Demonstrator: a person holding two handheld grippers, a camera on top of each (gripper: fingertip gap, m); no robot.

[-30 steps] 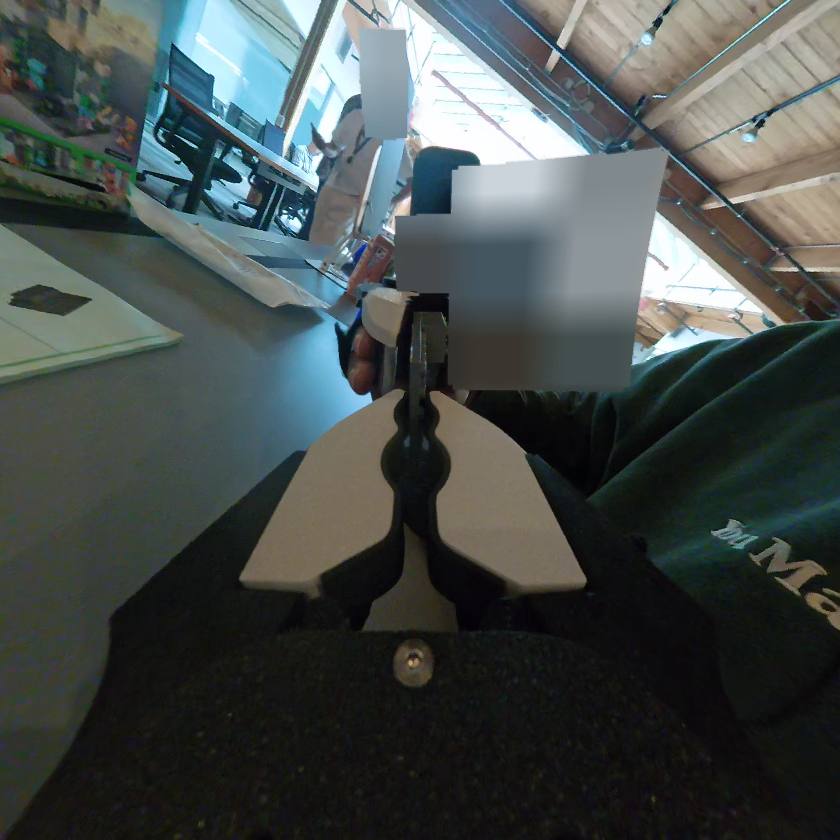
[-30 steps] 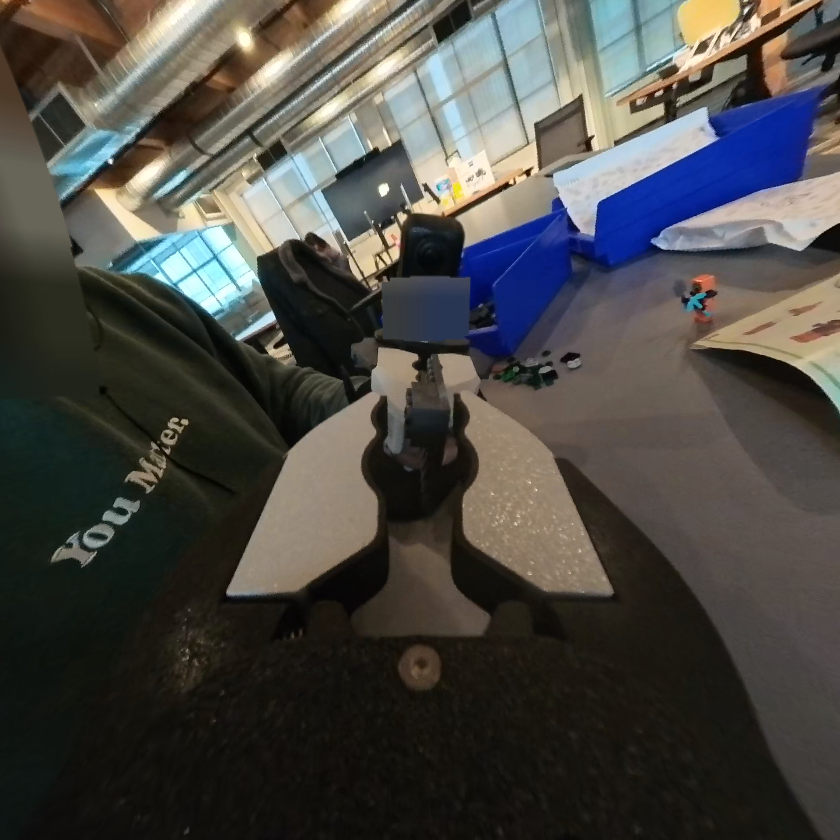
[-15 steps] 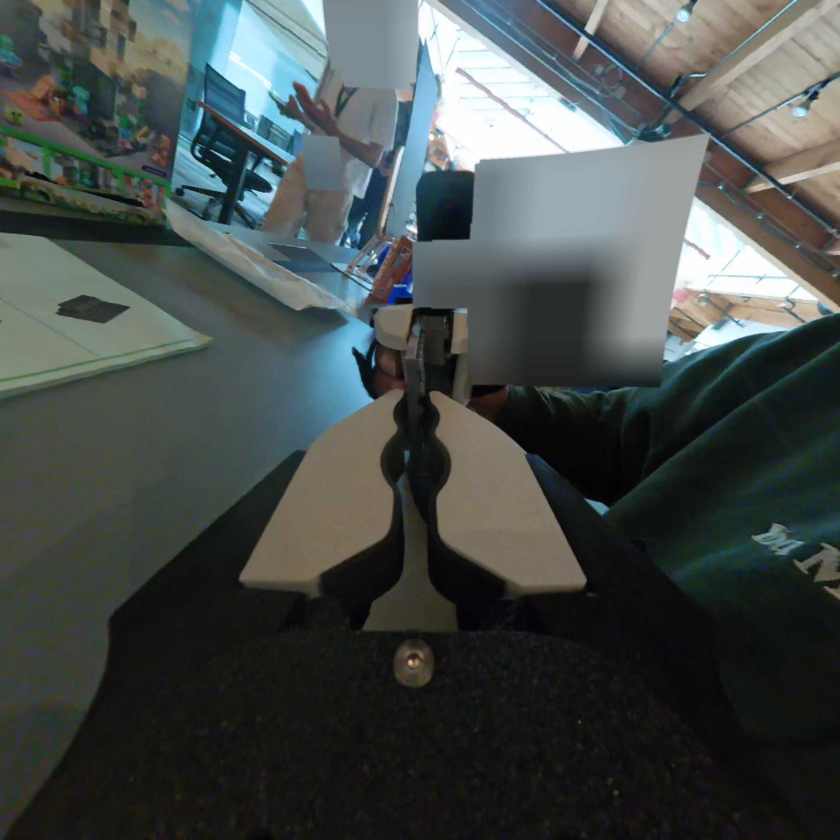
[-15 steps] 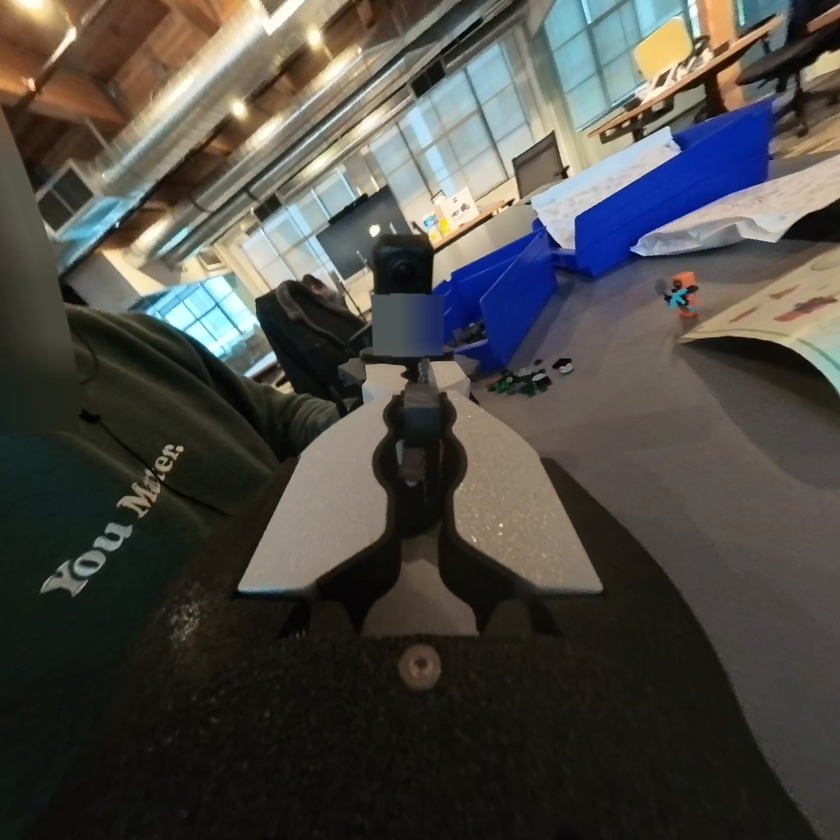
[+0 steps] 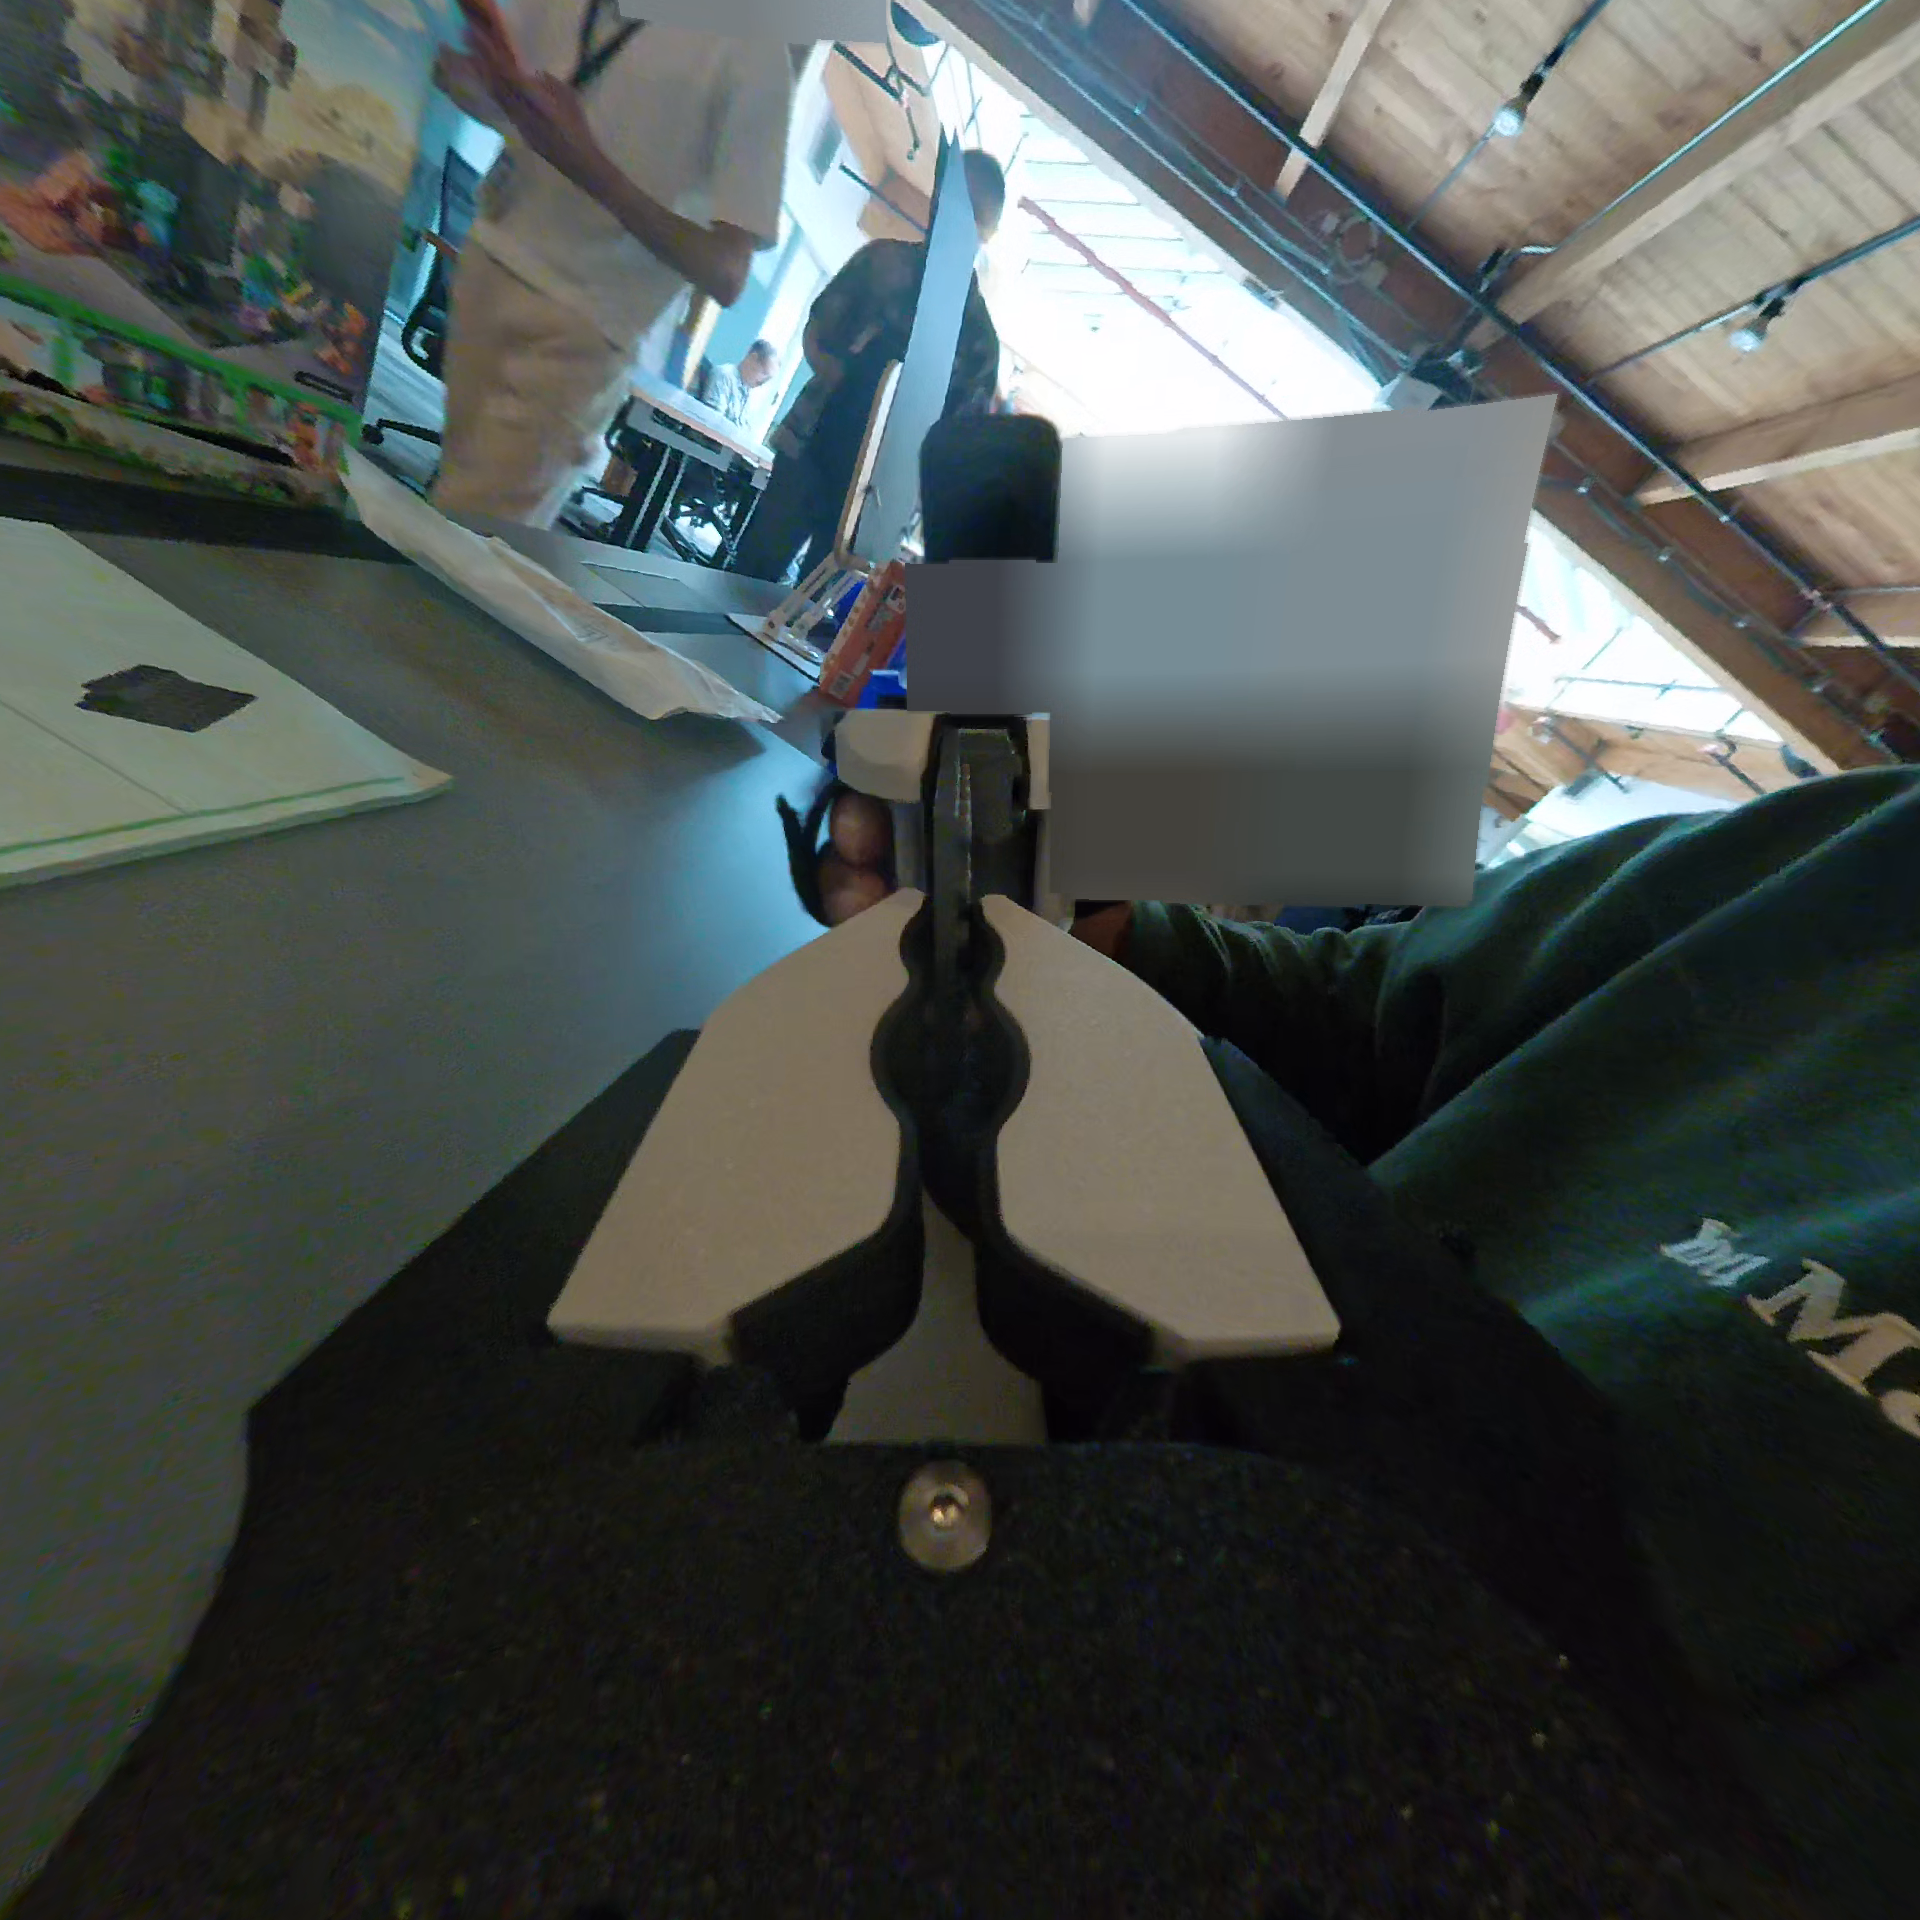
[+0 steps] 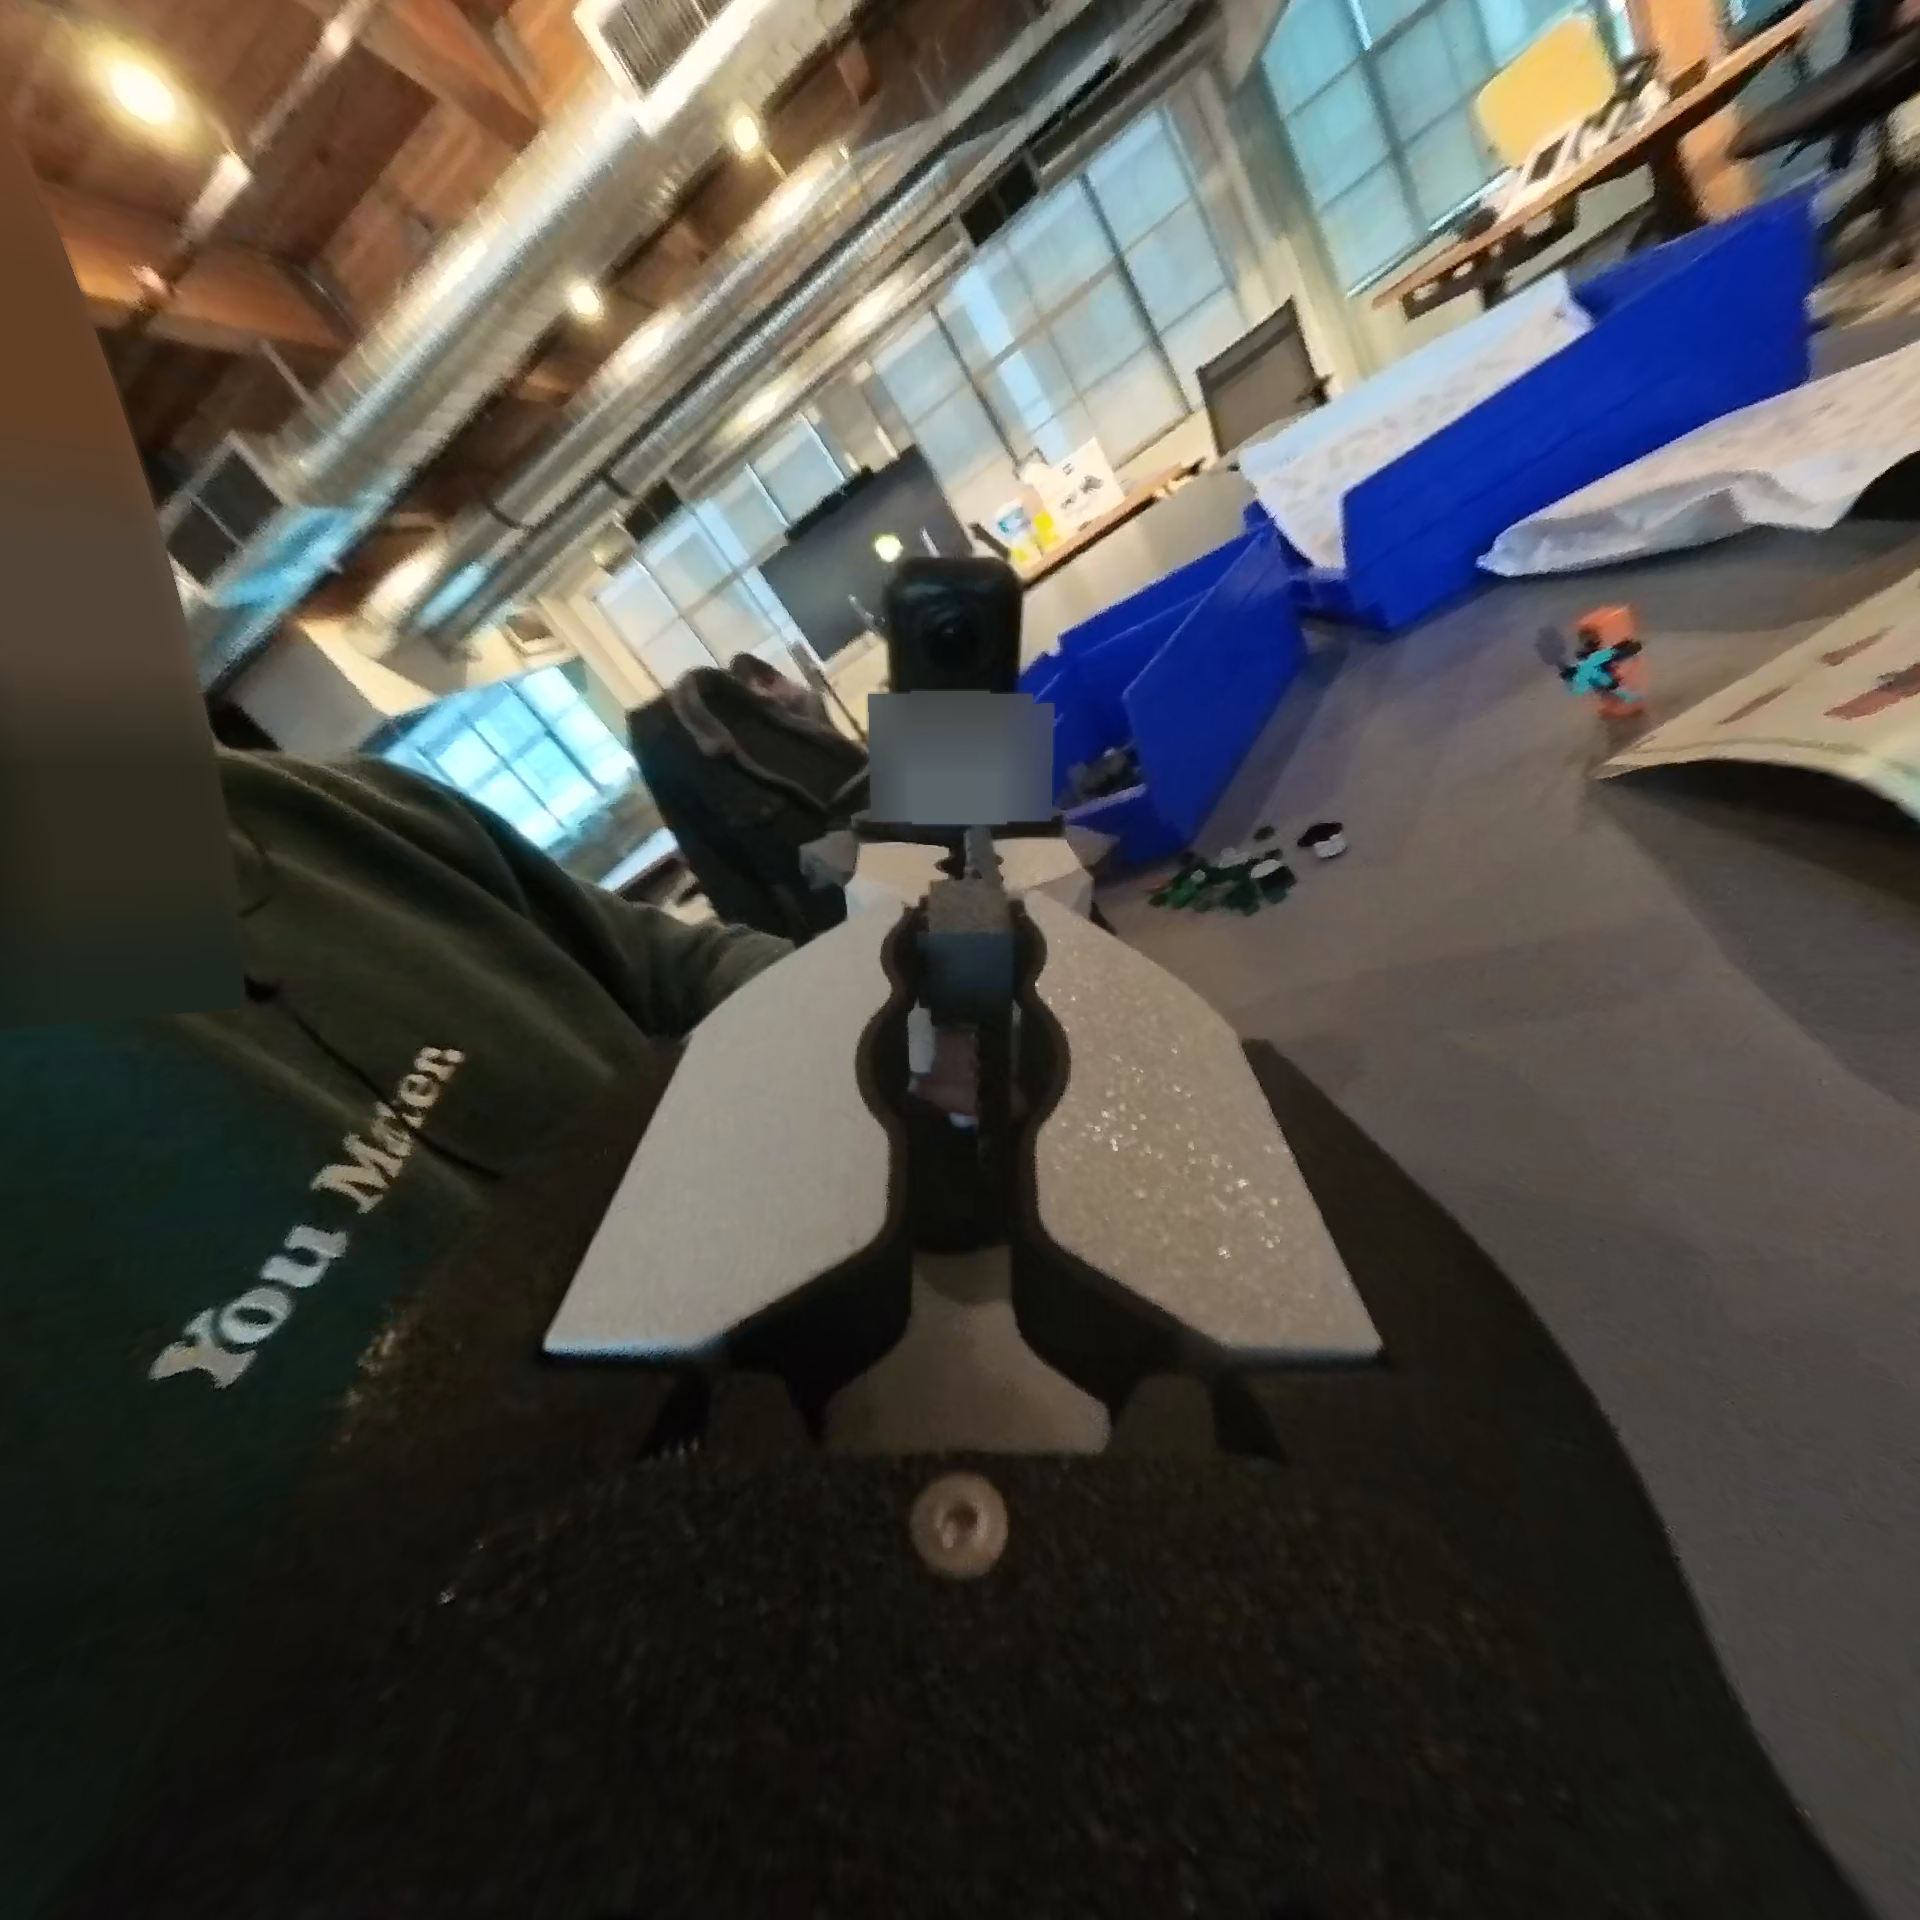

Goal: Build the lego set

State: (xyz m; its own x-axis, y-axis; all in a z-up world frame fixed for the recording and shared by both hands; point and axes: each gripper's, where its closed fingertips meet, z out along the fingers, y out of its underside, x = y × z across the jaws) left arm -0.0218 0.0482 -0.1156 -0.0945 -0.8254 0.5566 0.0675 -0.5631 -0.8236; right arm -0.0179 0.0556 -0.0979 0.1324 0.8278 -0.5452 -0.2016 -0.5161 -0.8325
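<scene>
Fingers [image 5: 790,1091] of left gripper [image 5: 961,914] and right gripper [image 6: 971,914] stayed clenched on one dark lego piece [image 6: 971,961] between them, merely tilting above the table [image 5: 312,987], so joining seemed unfinished.

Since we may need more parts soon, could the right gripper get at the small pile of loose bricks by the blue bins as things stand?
Probably not yet: the right gripper is shut on a dark lego piece. The grey table towards the loose bricks looks clear.

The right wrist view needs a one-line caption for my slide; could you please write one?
Right gripper pinching a small grey lego piece against the opposing left gripper, above a grey table.
</scene>
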